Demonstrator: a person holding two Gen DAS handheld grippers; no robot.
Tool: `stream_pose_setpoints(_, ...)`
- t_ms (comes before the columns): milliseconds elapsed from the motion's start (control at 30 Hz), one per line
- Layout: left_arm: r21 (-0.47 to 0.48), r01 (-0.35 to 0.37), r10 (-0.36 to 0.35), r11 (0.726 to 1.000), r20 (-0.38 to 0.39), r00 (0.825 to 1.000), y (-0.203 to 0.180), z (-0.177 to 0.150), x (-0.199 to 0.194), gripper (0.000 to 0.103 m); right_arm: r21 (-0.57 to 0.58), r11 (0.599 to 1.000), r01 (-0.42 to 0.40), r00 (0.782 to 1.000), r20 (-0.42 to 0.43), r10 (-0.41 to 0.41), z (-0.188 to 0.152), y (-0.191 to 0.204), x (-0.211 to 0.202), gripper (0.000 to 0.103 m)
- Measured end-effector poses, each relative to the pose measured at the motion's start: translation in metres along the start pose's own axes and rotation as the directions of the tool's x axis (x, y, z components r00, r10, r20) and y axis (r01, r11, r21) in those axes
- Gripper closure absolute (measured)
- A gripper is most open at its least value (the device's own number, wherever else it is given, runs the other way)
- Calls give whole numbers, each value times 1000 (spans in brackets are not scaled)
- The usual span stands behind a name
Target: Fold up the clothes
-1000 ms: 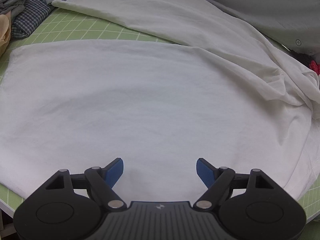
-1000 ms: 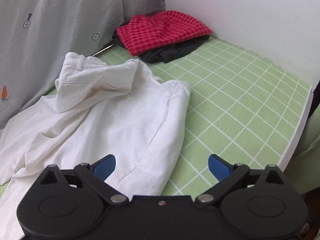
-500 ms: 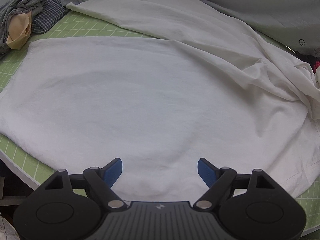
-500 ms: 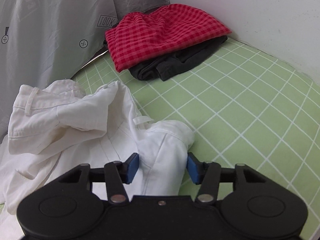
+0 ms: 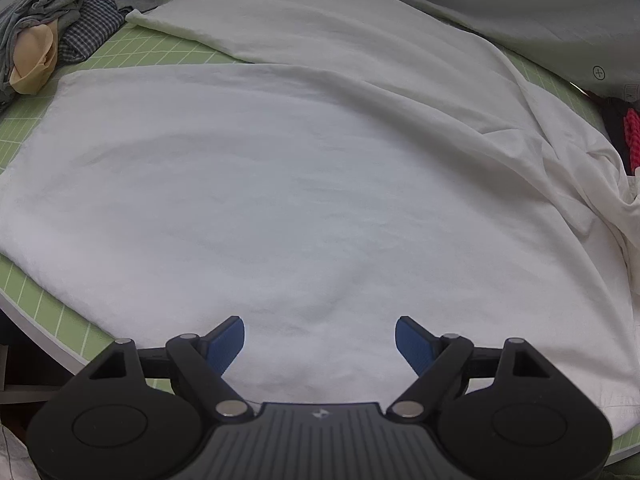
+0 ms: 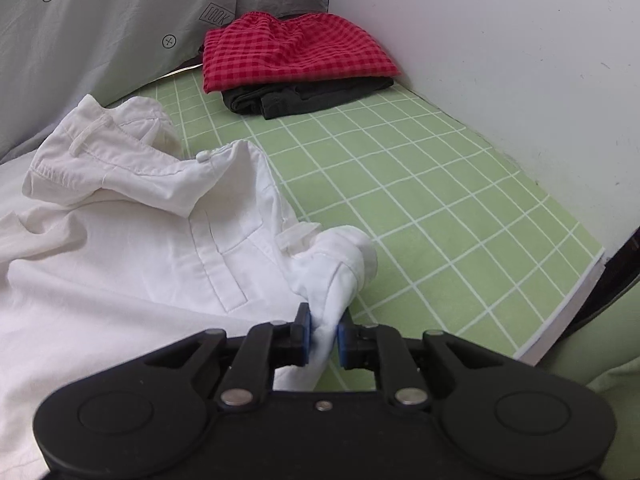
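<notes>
White trousers (image 5: 304,184) lie spread over the green grid mat, their two legs reaching to the far left. My left gripper (image 5: 319,342) is open and empty, low over the near leg's cloth. In the right wrist view the trousers' waist end (image 6: 132,216) is rumpled, with belt loops and a pocket showing. My right gripper (image 6: 323,334) is shut on a bunched corner of the waistband (image 6: 340,264) near the mat.
A folded red checked garment (image 6: 296,52) lies on a dark one (image 6: 308,98) at the back by the white wall. A grey printed sheet (image 6: 100,28) hangs behind. A heap of clothes (image 5: 52,28) sits far left. The mat's edge (image 6: 560,328) runs at right.
My right gripper moved onto the waistband corner and closed on it, lifting the cloth into a bunch. My left gripper pulled back slightly and stayed open.
</notes>
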State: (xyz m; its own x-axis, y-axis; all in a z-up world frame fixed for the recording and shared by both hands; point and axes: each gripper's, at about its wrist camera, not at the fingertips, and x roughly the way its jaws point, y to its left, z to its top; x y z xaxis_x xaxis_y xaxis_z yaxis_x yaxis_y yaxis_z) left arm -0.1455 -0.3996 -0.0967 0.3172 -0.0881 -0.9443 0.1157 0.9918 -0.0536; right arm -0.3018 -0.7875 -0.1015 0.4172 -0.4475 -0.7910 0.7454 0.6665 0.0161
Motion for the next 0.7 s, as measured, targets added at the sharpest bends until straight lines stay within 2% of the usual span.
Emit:
stream_pose_setpoints(33, -1, -1, 1, 1000, -5, 1000, 3, 2, 1, 20, 2, 1000, 7, 1000, 0, -7, 3, 1, -2, 81)
stream_pose_setpoints(100, -9, -7, 7, 1000, -12, 1000, 7, 9, 4, 20, 10, 1000, 21, 999, 42, -21, 14, 7, -9, 54)
stream_pose_setpoints(200, -60, -3, 3, 998, -7, 1000, 21, 23, 6, 20, -18, 1000, -6, 989, 146, 8, 37, 27, -25, 35)
stream_pose_setpoints(300, -129, 27, -25, 991, 18, 1000, 38, 39, 5, 20, -43, 993, -108, 973, 198, 114, 61, 53, -33, 31)
stream_pose_setpoints(400, -159, 36, -28, 987, 54, 998, 45, 53, 3, 20, -118, 967, -227, 943, 221, 249, 84, 87, -30, 26)
stream_pose_setpoints(500, -181, 41, -26, 983, 84, 996, 50, 66, 2, 19, -204, 927, -315, 913, 202, 355, 104, 121, -15, 16)
stream_pose_setpoints(567, -196, 44, -28, 980, 86, 996, 52, 73, 6, 19, -210, 919, -334, 916, 160, 369, 116, 137, 4, 11)
stream_pose_setpoints(633, -209, 43, -26, 977, 82, 996, 52, 80, 12, 18, -210, 919, -335, 924, 116, 364, 125, 149, 23, 11)
stream_pose_setpoints(667, -215, 43, -27, 976, 79, 997, 53, 84, 16, 18, -201, 920, -338, 928, 94, 361, 128, 152, 32, 14)
stream_pose_setpoints(700, -220, 43, -27, 975, 75, 997, 54, 89, 20, 18, -180, 920, -349, 928, 73, 366, 132, 152, 40, 32)
